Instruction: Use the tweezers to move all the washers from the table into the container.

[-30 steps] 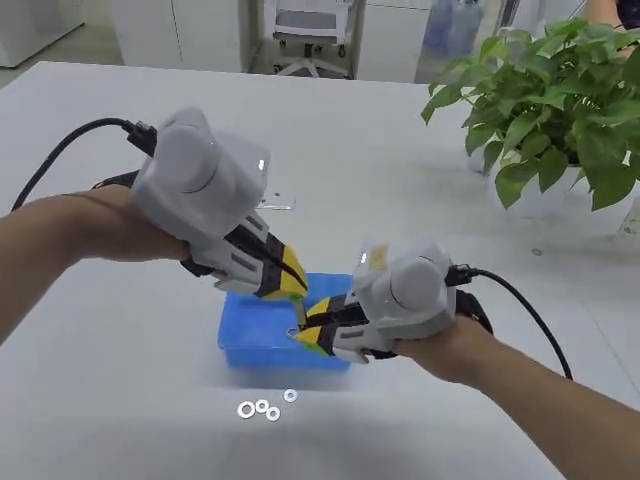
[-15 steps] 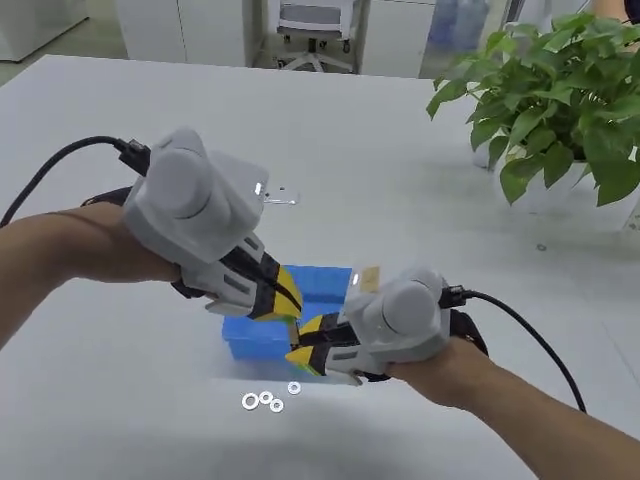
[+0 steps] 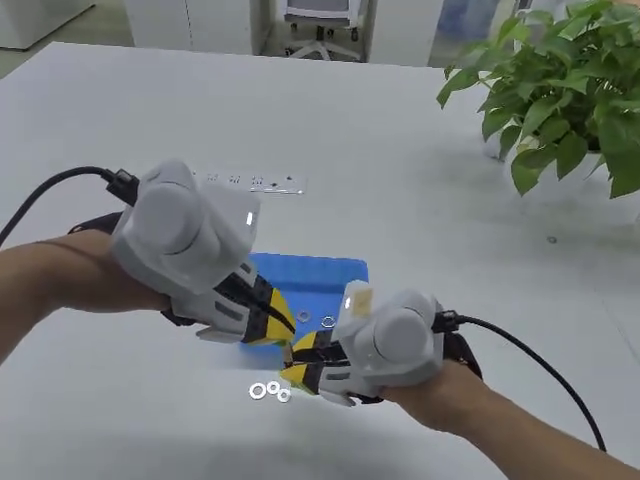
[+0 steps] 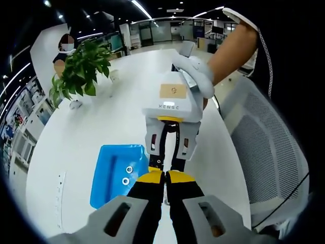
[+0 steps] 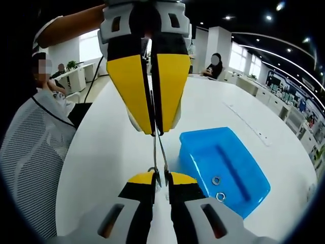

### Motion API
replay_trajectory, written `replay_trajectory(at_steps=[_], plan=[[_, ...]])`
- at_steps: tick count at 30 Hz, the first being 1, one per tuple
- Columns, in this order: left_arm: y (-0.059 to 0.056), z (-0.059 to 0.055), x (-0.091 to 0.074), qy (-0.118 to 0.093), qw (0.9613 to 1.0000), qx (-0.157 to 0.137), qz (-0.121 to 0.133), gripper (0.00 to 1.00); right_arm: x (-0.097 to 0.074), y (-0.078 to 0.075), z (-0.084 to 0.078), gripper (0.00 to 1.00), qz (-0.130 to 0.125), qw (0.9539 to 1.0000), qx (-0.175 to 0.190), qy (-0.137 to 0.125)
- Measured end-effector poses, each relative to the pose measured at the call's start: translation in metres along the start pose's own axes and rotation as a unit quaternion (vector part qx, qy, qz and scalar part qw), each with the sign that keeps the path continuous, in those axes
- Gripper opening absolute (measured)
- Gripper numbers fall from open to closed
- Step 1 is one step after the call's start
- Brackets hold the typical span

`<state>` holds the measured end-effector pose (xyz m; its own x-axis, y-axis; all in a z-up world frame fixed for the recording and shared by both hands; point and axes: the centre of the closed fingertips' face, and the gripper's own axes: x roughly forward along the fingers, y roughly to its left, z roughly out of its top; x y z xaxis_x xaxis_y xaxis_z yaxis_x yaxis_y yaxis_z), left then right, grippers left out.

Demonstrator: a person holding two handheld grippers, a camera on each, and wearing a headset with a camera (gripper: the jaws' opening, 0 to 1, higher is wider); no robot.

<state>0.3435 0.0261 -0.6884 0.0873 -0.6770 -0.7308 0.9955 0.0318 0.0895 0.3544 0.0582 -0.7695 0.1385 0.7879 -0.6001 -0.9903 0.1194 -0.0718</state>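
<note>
Two pairs of yellow-tipped fingers [image 5: 129, 86], one on the left gripper [image 5: 156, 129] and one on the right gripper [image 5: 161, 179], face each other, and both are closed on the same thin metal tweezers [image 5: 158, 152] running between them. Three loose washers [image 3: 271, 389] lie clustered on the white table [image 3: 400, 150] just beside the fingertips and near the blue container [image 3: 310, 266], which holds two more washers [image 3: 328, 321]. One potted plant [image 3: 560, 90] stands well apart at the table's far right.
</note>
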Motion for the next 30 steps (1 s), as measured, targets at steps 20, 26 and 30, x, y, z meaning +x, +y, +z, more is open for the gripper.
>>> replay_trajectory(at_steps=[20,26,30], plan=[[-0.007,-0.020,0.015,0.010,0.9997,-0.020,-0.013,0.06,0.017,0.012,-0.017,0.12,0.010,0.9997,0.021,0.003],[-0.007,-0.020,0.016,0.008,0.9996,-0.024,-0.012,0.06,0.018,0.012,-0.020,0.12,0.009,0.9995,0.029,0.001],[-0.006,-0.018,0.017,0.007,0.9996,-0.025,-0.012,0.06,0.018,0.013,-0.021,0.12,0.009,0.9995,0.031,0.003]])
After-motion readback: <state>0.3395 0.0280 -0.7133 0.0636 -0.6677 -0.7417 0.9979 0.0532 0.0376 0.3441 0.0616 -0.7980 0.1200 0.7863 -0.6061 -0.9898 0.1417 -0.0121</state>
